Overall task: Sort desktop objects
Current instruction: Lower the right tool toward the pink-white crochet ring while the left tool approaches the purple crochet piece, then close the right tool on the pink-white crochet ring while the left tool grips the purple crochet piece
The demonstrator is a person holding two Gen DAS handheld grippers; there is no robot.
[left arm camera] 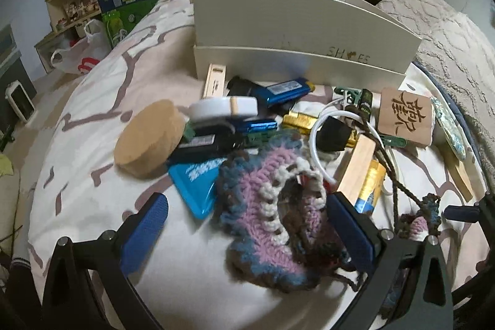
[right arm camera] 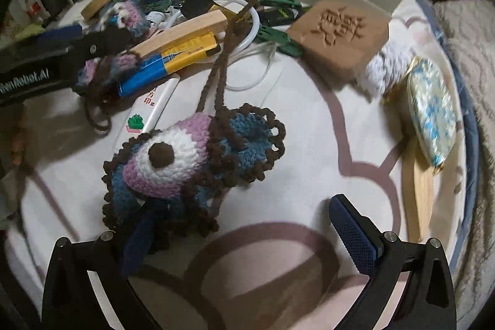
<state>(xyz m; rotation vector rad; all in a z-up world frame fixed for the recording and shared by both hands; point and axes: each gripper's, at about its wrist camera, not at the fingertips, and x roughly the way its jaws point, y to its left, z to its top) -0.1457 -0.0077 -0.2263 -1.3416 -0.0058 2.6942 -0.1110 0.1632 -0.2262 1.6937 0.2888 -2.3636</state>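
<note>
Your left gripper has its fingers wide around the blurred crochet pouch at lower centre. Your right gripper is also spread wide, its left finger partly hidden behind the crochet eye piece; the cord trails up into the clutter.

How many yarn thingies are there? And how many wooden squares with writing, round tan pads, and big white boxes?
Crochet pieces: 2
Carved wooden block: 1
Round tan pad: 1
White box: 1
Total: 5
</note>
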